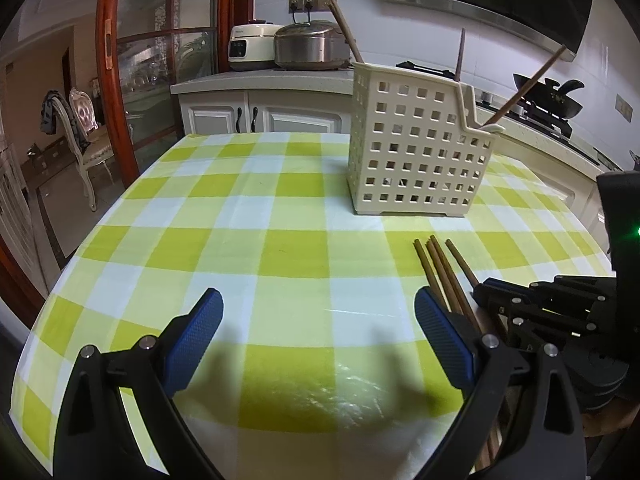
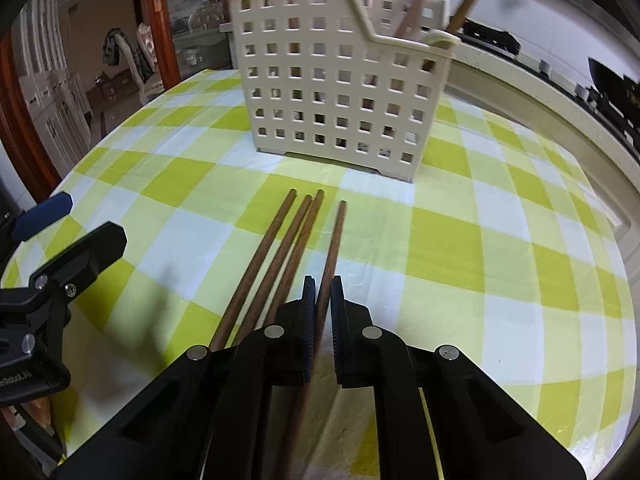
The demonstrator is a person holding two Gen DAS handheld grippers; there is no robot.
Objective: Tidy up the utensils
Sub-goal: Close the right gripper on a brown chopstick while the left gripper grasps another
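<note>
My right hand-held gripper (image 2: pixel 323 280) is low over the surface (image 2: pixel 460 240), its two pads pinched in on one brown chopstick (image 2: pixel 335 240), the rightmost of four. That stick runs up between the pads, its tip pointing toward the basket (image 2: pixel 332 80). The other three chopsticks (image 2: pixel 280 248) lie just left of it on the checked cloth, fanned close together, tips also toward the basket; their near ends pass under my gripper's frame, out of sight.

The cream basket with square holes stands upright on the surface beyond the stick tips, near but apart from them. A few chopsticks (image 1: pixel 524 92) already lean out of its top at angles.

My left hand-held gripper (image 1: pixel 319 306) sits off to the left, blue pads spread wide apart, nothing between them but cloth. From its camera the loose chopsticks show just past its right finger (image 1: pixel 440 332), and the right gripper's black linkage is beyond them.

Behind the surface, a cooker (image 1: pixel 310 46) on the counter and a wok (image 1: pixel 552 96) on the stove.
</note>
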